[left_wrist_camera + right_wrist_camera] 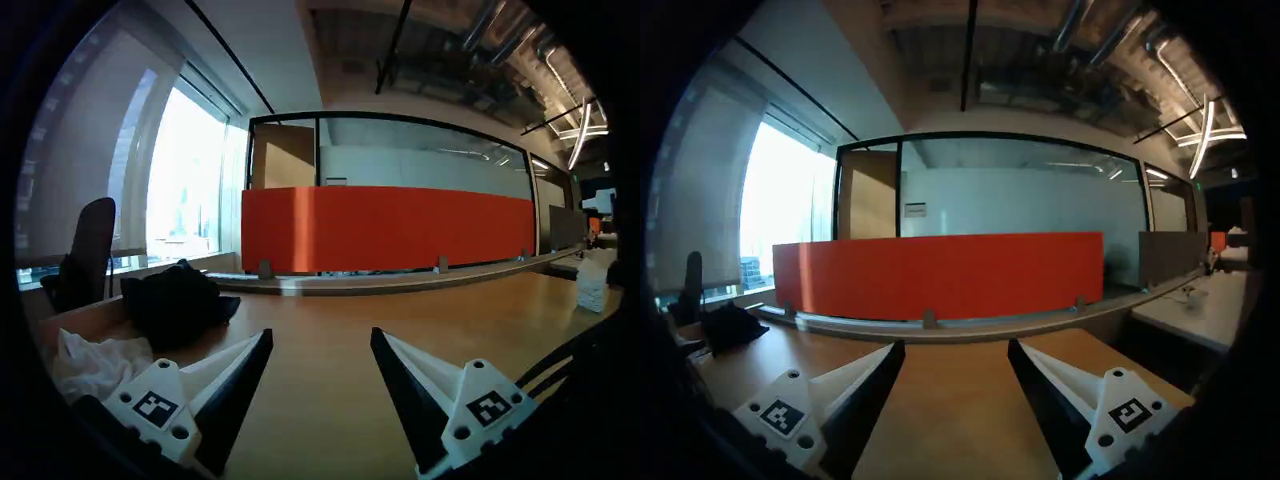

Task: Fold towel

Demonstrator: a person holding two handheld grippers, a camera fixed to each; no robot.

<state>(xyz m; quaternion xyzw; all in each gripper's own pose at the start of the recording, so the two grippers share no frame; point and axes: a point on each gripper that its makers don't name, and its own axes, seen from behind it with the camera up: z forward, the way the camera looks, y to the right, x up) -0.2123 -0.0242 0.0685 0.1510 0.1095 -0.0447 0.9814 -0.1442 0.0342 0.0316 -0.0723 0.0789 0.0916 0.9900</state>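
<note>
In the left gripper view a crumpled white towel (96, 364) lies on the wooden desk (336, 352) at the lower left, just left of my left gripper's left finger. Behind it sits a dark bundle of cloth (172, 304). A stack of folded white towels (594, 280) stands at the desk's far right. My left gripper (320, 340) is open above the bare wood with nothing between its fingers. In the right gripper view my right gripper (956, 348) is open too, over the desk (960, 408), holding nothing. The dark bundle (730, 326) shows at the far left there.
An orange partition (384, 228) runs along the desk's back edge, with a glass-walled room behind. A dark office chair (84, 252) stands by the window at the left. A white desk (1200, 308) with small items lies to the right beyond a gap.
</note>
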